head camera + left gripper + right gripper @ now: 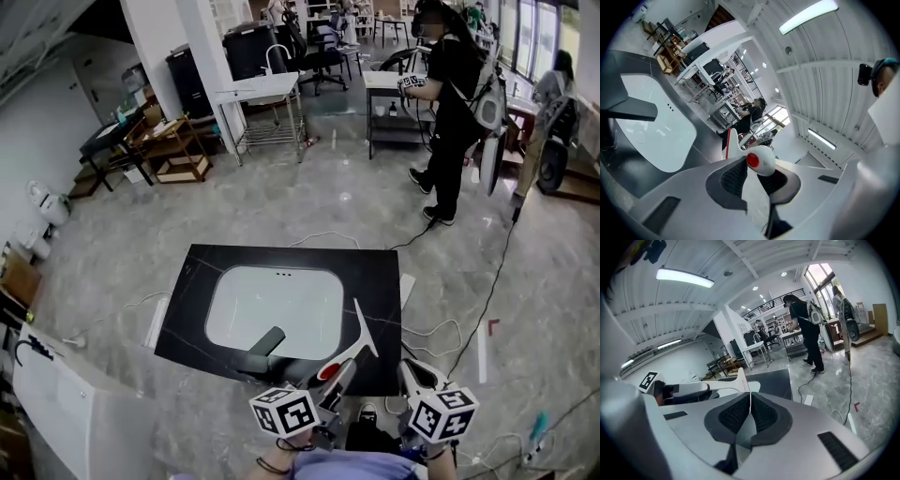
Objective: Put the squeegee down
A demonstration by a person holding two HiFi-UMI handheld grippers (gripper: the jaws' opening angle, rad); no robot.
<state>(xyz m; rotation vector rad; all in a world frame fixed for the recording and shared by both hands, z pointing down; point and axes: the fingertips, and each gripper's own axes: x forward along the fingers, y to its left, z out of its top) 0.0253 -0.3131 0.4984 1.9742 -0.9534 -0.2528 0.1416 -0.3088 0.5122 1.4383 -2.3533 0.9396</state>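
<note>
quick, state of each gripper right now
Left gripper: shut on the squeegee.
Right gripper: shut, nothing between its jaws.

Squeegee (pixel 356 342): white, red dot on handle, red-edged blade; handle clamped in left gripper (pixel 753 172), blade over black counter (pixel 375 272).

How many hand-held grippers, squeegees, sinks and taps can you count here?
hand-held grippers: 2, the left hand-held gripper and the right hand-held gripper
squeegee: 1
sink: 1
tap: 1
Total: 5
</note>
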